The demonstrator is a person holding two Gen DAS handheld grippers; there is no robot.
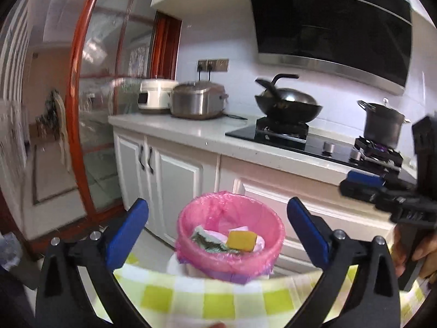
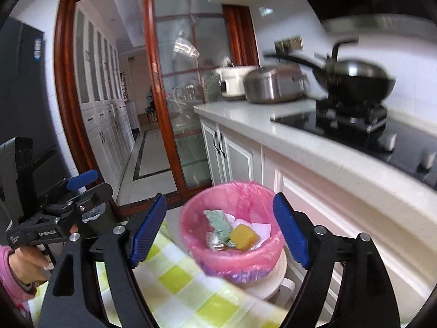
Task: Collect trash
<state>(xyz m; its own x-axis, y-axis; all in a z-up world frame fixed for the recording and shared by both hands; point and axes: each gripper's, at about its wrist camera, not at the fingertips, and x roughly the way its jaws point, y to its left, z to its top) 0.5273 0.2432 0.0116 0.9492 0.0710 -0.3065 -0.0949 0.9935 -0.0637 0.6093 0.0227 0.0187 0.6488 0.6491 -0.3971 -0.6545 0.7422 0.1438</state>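
Observation:
A small bin with a pink liner (image 1: 230,262) (image 2: 237,265) stands just beyond a table with a green-and-white checked cloth (image 1: 191,298) (image 2: 185,281). Inside lie a yellow sponge (image 1: 241,241) (image 2: 244,237), a green-grey wrapper (image 1: 209,242) (image 2: 220,222) and white paper (image 2: 260,229). My left gripper (image 1: 218,229) is open and empty, its blue pads on either side of the bin. My right gripper (image 2: 220,229) is open and empty, also framing the bin. Each gripper shows in the other's view: the right one (image 1: 363,184), the left one (image 2: 82,180).
A white counter (image 1: 174,131) (image 2: 273,128) with cabinets runs behind the bin. On it are two cookers (image 1: 198,99), a hob with a wok (image 1: 286,104) (image 2: 357,79) and a pot (image 1: 382,123). A red-framed glass door (image 2: 180,95) opens to a hallway.

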